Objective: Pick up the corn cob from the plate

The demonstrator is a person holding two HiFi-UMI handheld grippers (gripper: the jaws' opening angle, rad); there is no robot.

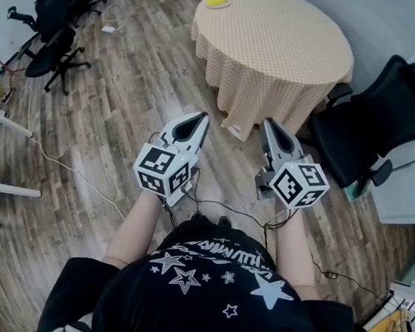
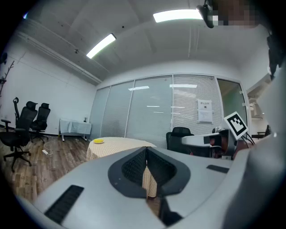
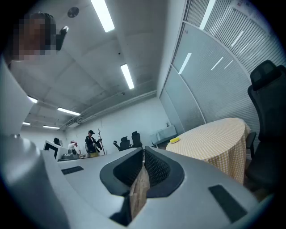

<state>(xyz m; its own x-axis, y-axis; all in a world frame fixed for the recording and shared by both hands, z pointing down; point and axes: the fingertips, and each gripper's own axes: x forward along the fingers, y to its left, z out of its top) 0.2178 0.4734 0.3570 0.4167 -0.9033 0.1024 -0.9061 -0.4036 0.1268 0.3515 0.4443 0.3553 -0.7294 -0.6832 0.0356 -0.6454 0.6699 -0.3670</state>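
In the head view, a wooden floor is seen from steeply above, and a round table draped in a pale checked cloth stands on it toward the top of the frame. A large black office chair is placed just beside the table on the right, and two more office chairs are grouped well apart at the far left. A person in a black shirt printed with white stars is seen at the bottom, with both bare forearms stretched forward, roughly parallel and close to level. The left gripper and the right gripper are held side by side, each aimed toward the table, with its marker cube nearest the body. Open floor is left between their tips and the cloth's hem. The jaws of the left gripper are pressed together at the tip with nothing between them, and those of the right gripper are likewise closed and empty. A small yellow plate is set at the far edge of the tabletop, well apart from both grippers. The corn cob lies on it, too small to be told clearly from the plate.
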